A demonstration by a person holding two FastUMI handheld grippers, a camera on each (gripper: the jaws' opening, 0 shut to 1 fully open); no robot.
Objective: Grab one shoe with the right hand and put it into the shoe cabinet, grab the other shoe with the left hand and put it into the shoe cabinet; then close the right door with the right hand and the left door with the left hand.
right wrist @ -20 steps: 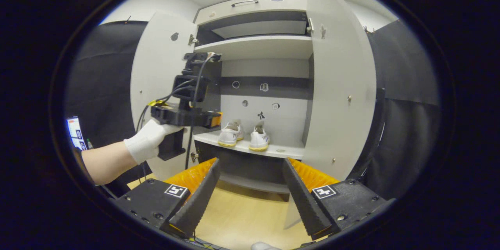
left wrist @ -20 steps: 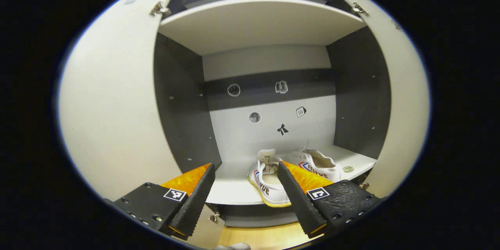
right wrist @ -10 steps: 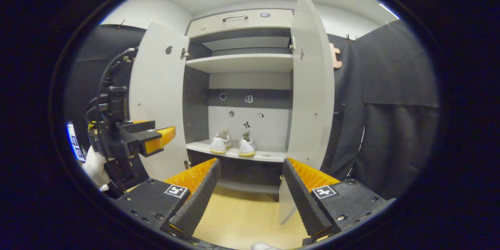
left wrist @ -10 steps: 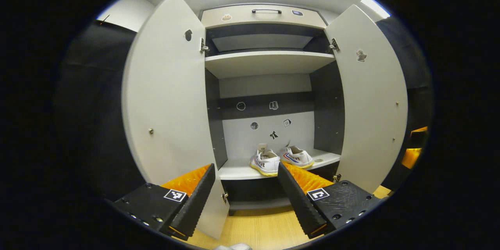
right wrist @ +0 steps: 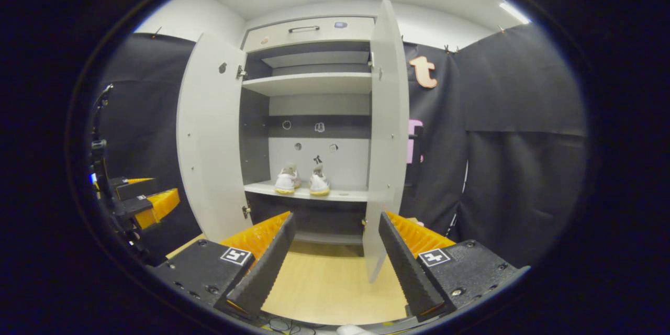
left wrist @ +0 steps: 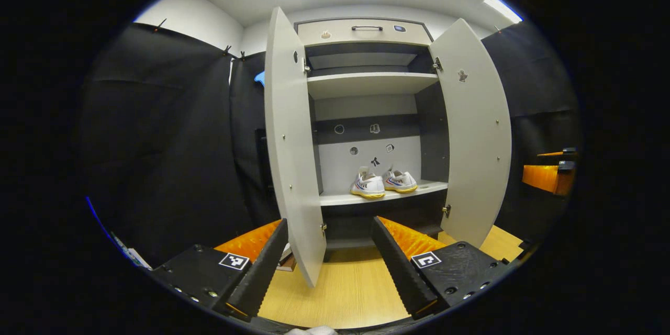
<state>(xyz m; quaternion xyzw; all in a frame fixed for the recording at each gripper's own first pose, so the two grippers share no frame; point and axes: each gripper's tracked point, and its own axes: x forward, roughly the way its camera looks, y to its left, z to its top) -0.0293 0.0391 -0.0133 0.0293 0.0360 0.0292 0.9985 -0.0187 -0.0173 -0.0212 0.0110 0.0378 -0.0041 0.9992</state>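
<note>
In the left gripper view, I had pulled my left gripper (left wrist: 330,267) back from the shoe cabinet (left wrist: 366,31) since a second before; its fingers were spread apart, holding nothing. The wooden floor (left wrist: 356,293) lay below. Both shoes (left wrist: 383,183) sat side by side toward the right end of the lower shelf (left wrist: 340,200), doors open.

In the right gripper view, my right gripper (right wrist: 337,264) had also retreated, fingers apart and empty. The right door (right wrist: 386,136) stood edge-on before it.
</note>
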